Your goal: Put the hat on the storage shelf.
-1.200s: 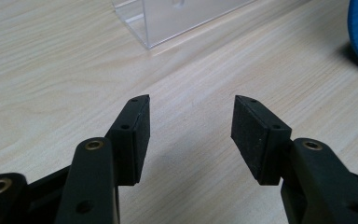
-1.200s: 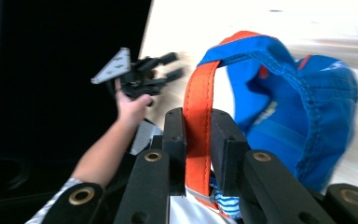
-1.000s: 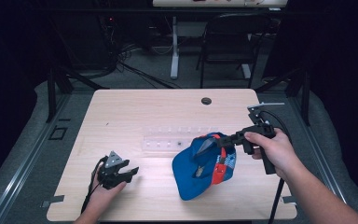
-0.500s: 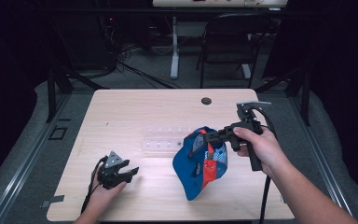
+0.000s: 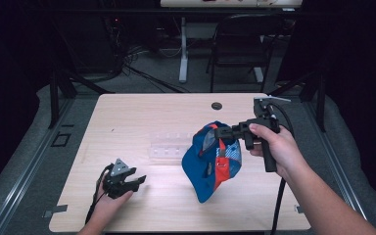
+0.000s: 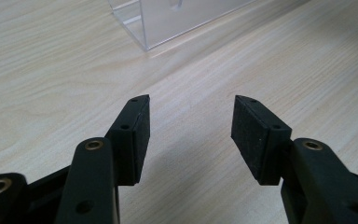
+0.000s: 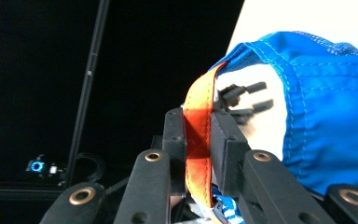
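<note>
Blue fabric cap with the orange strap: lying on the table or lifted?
Lifted: the blue fabric cap hangs by its orange strap, clamped in the right gripper.

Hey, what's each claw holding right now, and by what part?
The right claw is shut on the orange strap of the blue fabric cap, which hangs from it. The left claw is open over the wooden table, holding nothing.

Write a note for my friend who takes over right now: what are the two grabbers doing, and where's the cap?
Right gripper: shut on the orange strap of the blue cap, which hangs lifted above the table.
Left gripper: open, holding nothing, low over the table near the clear plastic box.
Done: cap picked up.
Left: cap not yet set down anywhere; where it goes cannot be told.
</note>
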`<state>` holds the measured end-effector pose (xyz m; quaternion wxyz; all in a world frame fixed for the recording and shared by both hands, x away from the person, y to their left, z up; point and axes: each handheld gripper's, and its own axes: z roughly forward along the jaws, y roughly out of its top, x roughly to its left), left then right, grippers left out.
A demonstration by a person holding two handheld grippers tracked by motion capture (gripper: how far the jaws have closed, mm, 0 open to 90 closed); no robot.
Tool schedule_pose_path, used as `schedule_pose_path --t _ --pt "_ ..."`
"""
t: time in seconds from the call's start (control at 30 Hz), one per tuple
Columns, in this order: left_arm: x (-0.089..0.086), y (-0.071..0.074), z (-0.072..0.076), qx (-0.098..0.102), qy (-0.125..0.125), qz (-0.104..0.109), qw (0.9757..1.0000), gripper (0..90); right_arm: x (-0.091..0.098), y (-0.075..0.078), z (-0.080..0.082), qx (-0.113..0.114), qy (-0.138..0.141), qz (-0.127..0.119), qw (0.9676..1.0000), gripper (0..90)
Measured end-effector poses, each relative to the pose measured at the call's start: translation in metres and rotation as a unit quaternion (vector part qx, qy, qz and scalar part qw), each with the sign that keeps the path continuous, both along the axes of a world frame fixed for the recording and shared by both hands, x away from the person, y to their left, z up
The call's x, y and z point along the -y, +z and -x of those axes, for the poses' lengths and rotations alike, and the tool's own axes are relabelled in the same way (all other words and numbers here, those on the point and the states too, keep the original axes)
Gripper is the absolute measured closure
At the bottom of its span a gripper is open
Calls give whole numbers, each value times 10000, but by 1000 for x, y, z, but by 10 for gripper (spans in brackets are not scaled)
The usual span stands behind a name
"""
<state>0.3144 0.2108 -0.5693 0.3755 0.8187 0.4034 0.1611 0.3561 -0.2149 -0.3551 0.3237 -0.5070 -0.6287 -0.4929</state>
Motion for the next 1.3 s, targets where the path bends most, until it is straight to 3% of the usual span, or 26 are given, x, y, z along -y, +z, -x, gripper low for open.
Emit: schedule_pose_path --t 0.23,0.63,0.87,1.13,1.3 --pt "0 0 0 0 8 18 10000 475 -6 7 -8 45 -84 -283 9996 779" --pt "1 0 0 -2 -33 -3 10000 474 -17 2 -26 -18 -258 -777 9966 779" --pt "1 0 0 -8 -37 4 10000 475 -16 4 -40 -14 -399 -709 9967 779" --pt "2 0 0 -6 -48 0 10000 474 -14 15 -53 179 -762 -641 9949 779" --pt "10 2 3 113 -149 -4 9998 476 -13 15 -60 226 -959 -650 9930 779"
